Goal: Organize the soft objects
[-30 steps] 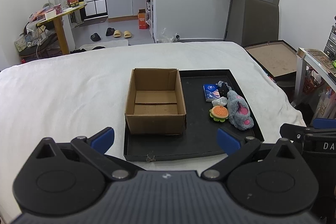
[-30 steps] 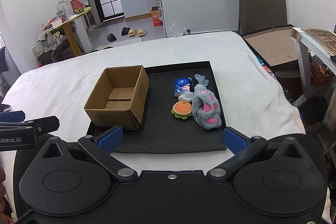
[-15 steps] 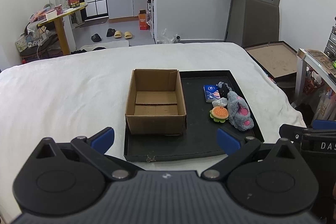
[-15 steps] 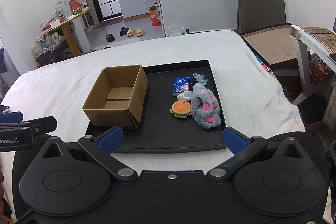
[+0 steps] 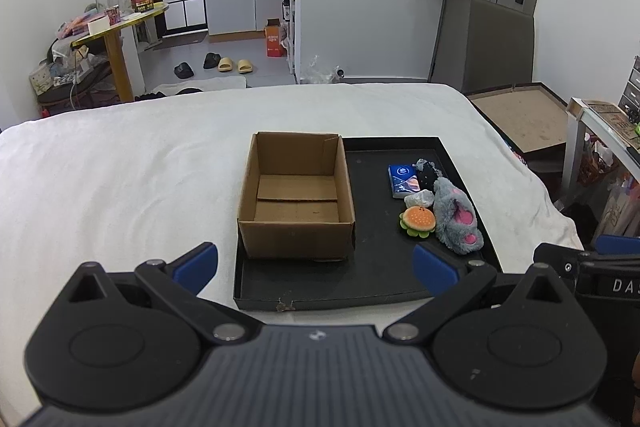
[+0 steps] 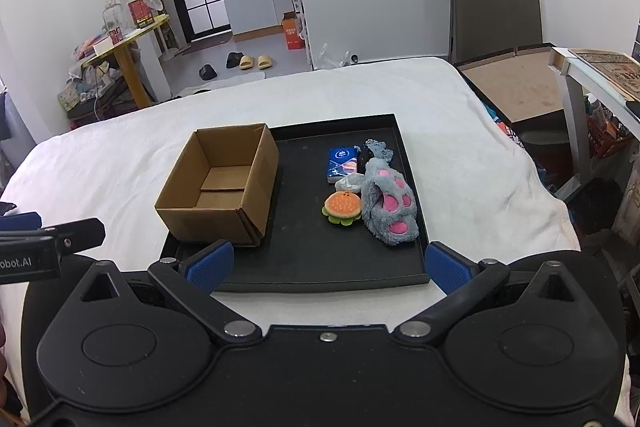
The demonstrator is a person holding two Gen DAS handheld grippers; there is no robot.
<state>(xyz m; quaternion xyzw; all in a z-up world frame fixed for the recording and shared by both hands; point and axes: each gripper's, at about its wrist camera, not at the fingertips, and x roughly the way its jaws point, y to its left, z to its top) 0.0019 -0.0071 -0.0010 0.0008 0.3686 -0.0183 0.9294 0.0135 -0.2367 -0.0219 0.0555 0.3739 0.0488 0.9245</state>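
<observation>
Where tray meets bed: cardboard box left, plush paw right.

A tray lies on the bed. On its left part stands a box. To the right lie a tissue pack, a burger toy in front of it, and a plush paw just right of both.

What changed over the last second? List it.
The right tongs eased slightly forward toward the tray; nothing was taken hold of or let go. The left tongs kept their place, both pairs open and empty. The cardboard box and soft toys lie unmoved.
</observation>
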